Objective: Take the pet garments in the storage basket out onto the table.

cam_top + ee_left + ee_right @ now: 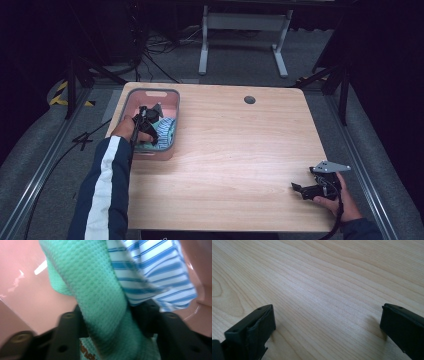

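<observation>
One pink bin (170,98) is sitting at the far left corner of the counter (240,150), and two cloths are lying in it: a green waffle-weave cloth (100,290) and a blue-striped white cloth (155,272). Two grippers are working. The left hand-held gripper (145,117) is reaching inside the bin, pinching the green cloth. The right hand-held gripper (327,322) is hovering low over bare wood, jaws spread wide.

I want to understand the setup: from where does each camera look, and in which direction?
High view: above the person's side, facing forward and down on the table; both forearms show.
Left gripper view: on the left tongs, inside the pink bin, facing a green cloth; this view and the high view share both.
Right gripper view: on the right tongs, facing bare tabletop.
</observation>
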A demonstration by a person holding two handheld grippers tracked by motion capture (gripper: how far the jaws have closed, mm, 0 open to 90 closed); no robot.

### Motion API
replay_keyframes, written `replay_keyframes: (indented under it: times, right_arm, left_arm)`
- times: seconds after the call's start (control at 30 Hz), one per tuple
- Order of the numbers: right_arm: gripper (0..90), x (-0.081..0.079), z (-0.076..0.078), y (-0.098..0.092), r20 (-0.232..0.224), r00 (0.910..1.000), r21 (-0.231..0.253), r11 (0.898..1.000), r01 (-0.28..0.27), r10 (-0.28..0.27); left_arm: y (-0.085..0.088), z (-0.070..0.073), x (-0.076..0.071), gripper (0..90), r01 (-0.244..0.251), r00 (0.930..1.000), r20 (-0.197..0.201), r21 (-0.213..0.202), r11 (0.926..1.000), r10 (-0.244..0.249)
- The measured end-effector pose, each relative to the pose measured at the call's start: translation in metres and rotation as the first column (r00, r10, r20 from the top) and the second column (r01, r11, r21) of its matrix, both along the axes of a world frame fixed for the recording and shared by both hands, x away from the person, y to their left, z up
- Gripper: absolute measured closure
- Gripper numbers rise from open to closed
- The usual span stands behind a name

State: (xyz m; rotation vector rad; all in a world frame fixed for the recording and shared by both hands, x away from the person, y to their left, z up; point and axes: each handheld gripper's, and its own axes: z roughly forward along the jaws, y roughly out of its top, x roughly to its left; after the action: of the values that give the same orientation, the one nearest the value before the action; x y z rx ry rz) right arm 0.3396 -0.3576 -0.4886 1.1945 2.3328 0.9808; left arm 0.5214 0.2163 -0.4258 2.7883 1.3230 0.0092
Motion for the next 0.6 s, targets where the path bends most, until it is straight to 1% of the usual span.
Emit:
replay_keyframes:
  times: [0.13, 0.17, 0.23, 0.3, 0.33, 0.4, 0.43, 0.47, 0.5, 0.53, 0.57, 0.6]
  right_arm:
    - [0.4, 0.0, 0.0, 0.0, -0.001, 1.0, 0.002, 1.0, 0.001, -0.001]
    - [0.4, 0.0, 0.0, 0.0, 0.0, 1.0, 0.001, 1.0, 0.001, -0.001]
    - [0.4, 0.0, 0.0, 0.0, 0.0, 1.0, -0.002, 1.0, -0.001, 0.001]
    - [0.4, 0.0, 0.0, 0.0, 0.0, 1.0, -0.001, 1.0, 0.0, 0.0]
    - [0.4, 0.0, 0.0, 0.0, 0.0, 1.0, -0.002, 1.0, -0.001, 0.001]
    - [0.4, 0.0, 0.0, 0.0, 0.0, 1.0, 0.0, 1.0, 0.0, 0.0]
    - [0.4, 0.0, 0.0, 0.0, 0.0, 1.0, -0.002, 1.0, -0.001, 0.001]
    - [0.4, 0.0, 0.0, 0.0, 0.0, 1.0, 0.001, 1.0, 0.001, -0.001]
    - [0.4, 0.0, 0.0, 0.0, 0.0, 1.0, 0.0, 1.0, 0.0, 0.0]
    - [0.4, 0.0, 0.0, 0.0, 0.0, 1.0, -0.001, 1.0, 0.0, 0.0]
    - [0.4, 0.0, 0.0, 0.0, 0.0, 1.0, 0.0, 1.0, 0.0, 0.0]
    - [0.4, 0.0, 0.0, 0.0, 0.0, 1.0, 0.0, 1.0, 0.0, 0.0]
  left_arm:
    - [0.0, 0.003, -0.002, 70.6, 0.01, 0.9996, 0.028, 0.002, 0.9999, -0.01]
    - [0.0, 0.004, -0.002, 73.4, 0.018, 0.9987, 0.048, 0.006, 0.9998, -0.018]
    - [0.002, 0.007, -0.003, 77.2, 0.014, 0.9967, 0.08, -0.005, 0.9999, -0.013]
    - [0.004, 0.01, -0.005, 78.9, 0.001, 0.9937, 0.112, -0.02, 0.9998, 0.002]
    - [0.004, 0.012, -0.005, 79.3, 0.004, 0.9908, 0.135, -0.02, 0.9998, -0.001]
    - [0.005, 0.017, -0.008, 80.0, 0.002, 0.9868, 0.162, -0.039, 0.9993, 0.005]
    - [0.006, 0.019, -0.009, 80.4, 0.003, 0.9837, 0.18, -0.049, 0.9988, 0.006]
    - [0.006, 0.022, -0.009, 80.6, 0.004, 0.982, 0.189, -0.051, 0.9987, 0.006]
    - [0.008, 0.025, -0.011, 80.7, 0.006, 0.9784, 0.206, -0.073, 0.9973, 0.009]
    - [0.008, 0.027, -0.012, 80.8, 0.002, 0.9757, 0.219, -0.076, 0.9971, 0.014]
    - [0.011, 0.033, -0.015, 80.9, 0.001, 0.9696, 0.244, -0.103, 0.9947, 0.024]
    - [0.011, 0.033, -0.015, 80.9, 0.001, 0.9696, 0.244, -0.103, 0.9947, 0.024]
